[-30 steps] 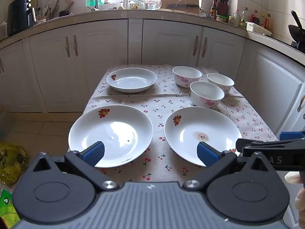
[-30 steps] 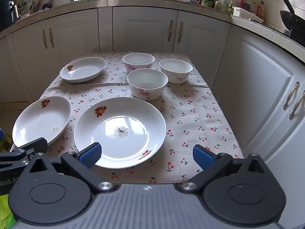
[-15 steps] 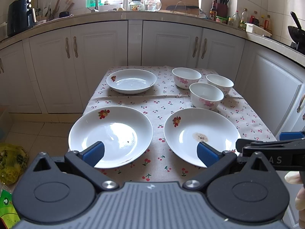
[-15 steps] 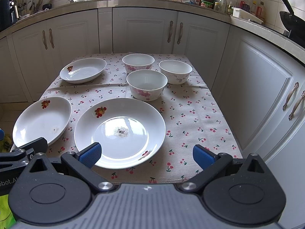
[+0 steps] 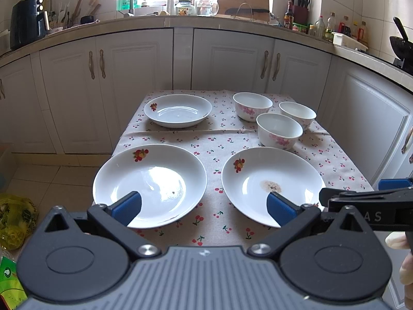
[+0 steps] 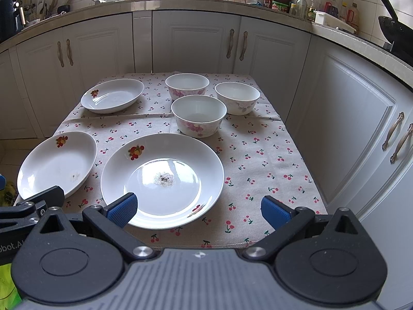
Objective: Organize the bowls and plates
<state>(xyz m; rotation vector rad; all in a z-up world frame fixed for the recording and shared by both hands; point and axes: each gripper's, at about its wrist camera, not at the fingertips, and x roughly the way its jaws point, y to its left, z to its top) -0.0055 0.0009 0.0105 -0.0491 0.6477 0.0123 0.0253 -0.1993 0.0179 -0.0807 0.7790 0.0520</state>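
Note:
Three white plates with fruit prints lie on the cherry-print tablecloth: near left plate [image 5: 152, 180] [image 6: 56, 162], near right plate [image 5: 271, 183] [image 6: 165, 175], far left plate [image 5: 178, 109] [image 6: 113, 95]. Three white bowls with pink flowers cluster at the far right: front bowl [image 5: 280, 131] [image 6: 198, 116], back bowl [image 5: 252, 106] [image 6: 187, 86], right bowl [image 5: 297, 115] [image 6: 237, 97]. My left gripper [image 5: 204, 206] is open and empty above the near table edge, between the two near plates. My right gripper [image 6: 198, 210] is open and empty over the near right plate's front edge.
White kitchen cabinets [image 5: 134, 77] and a cluttered counter [image 5: 180, 18] wrap around behind and to the right of the table [image 6: 271, 160]. A yellow bag [image 5: 15, 219] lies on the floor at the left.
Both grippers have drawn back or risen very slightly; the plates and bowls sit a touch lower in the views. Nothing on the table has moved.

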